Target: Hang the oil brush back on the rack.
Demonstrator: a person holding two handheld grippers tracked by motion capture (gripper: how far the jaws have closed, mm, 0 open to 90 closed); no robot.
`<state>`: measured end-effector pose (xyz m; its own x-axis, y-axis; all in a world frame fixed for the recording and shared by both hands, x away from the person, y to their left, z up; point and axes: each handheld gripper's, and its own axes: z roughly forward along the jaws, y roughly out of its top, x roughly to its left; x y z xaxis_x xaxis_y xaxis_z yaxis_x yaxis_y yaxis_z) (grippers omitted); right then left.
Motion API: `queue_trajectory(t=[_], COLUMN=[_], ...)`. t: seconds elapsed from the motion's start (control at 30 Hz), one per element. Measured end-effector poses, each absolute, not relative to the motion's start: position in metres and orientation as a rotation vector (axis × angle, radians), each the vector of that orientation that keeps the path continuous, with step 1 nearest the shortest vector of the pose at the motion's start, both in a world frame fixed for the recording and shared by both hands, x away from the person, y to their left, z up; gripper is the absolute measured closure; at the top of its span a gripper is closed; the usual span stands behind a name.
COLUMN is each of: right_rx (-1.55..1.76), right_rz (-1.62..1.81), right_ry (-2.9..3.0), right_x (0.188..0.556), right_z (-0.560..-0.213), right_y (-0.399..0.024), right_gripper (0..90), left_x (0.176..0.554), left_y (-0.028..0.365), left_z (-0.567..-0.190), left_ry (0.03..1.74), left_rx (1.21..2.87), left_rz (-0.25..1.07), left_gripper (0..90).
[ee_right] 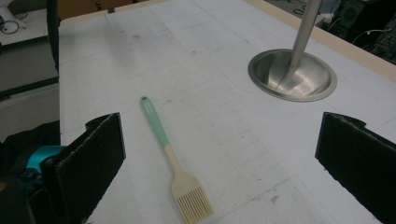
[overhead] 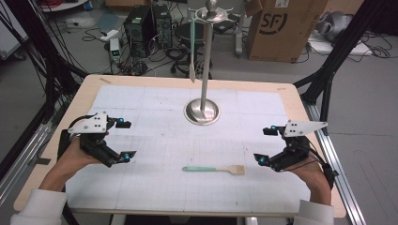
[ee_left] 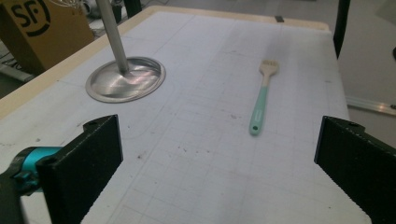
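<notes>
Two white-sleeved forearms enter at the near edge of a pale wooden table (overhead: 84, 93) covered by a white gridded mat (overhead: 155, 136), each hand holding a black two-jaw gripper. Both the left gripper (overhead: 126, 139) and the right gripper (overhead: 265, 145) stand with jaws spread wide and nothing between them, well apart at opposite sides of the mat. Between them, nearer the right gripper, a brush (overhead: 215, 168) with a mint-green handle and pale bristled head lies flat on the mat, untouched, its head pointing toward the right gripper. Farther back at the mat's centre stands a steel rack (overhead: 202, 111), a round base and upright pole, with a second mint-handled utensil (overhead: 192, 51) hanging from its top. Beyond the table, cables, computer towers (overhead: 148, 28) and black frame legs crowd a grey floor. A cardboard box (overhead: 281, 28) reads "SF".
</notes>
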<state>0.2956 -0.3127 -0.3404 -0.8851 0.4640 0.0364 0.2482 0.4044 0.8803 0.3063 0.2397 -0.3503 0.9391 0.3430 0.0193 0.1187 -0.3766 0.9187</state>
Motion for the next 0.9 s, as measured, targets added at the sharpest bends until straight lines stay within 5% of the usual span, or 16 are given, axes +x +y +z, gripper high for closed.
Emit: queue_trajectory(t=[0.9], right_rx=[0.544], right_rz=[1.298], right_ry=[2.613], right_x=[0.304], right_z=[-0.322], right_y=[-0.272], right_gripper=[0.1], left_x=[0.301], left_y=[0.266], left_z=[-0.37], left_ry=[0.369], left_rx=[1.923], left_rz=[0.264], left_gripper=[1.7])
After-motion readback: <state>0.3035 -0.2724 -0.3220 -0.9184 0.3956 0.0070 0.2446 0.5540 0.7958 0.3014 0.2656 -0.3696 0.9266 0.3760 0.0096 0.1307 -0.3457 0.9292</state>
